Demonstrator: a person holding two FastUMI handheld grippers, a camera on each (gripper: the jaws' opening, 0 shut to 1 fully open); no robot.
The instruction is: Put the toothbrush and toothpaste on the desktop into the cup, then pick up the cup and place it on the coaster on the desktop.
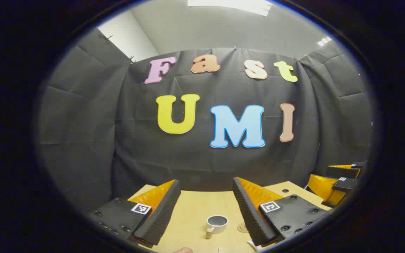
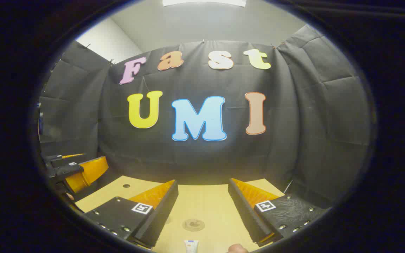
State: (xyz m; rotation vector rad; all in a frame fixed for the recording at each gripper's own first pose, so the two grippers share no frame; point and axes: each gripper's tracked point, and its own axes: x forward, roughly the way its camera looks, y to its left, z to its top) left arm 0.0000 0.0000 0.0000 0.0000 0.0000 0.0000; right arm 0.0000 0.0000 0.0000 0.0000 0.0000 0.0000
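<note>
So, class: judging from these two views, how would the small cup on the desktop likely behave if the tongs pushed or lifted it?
The cup stands upright and looks squat with a wide mouth, so a push would probably slide it rather than tip it. Its side handle may make it swivel. It appears empty, so likely light.

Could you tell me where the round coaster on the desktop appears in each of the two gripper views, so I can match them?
Left gripper view: the coaster peeks out at the bottom, right of the cup, partly hidden behind that gripper's own finger.
Right gripper view: it lies in full at bottom centre, between that gripper's two fingers, just beyond the toothpaste.
Shared landmark: the pale wooden desktop against the black cloth wall.
</note>
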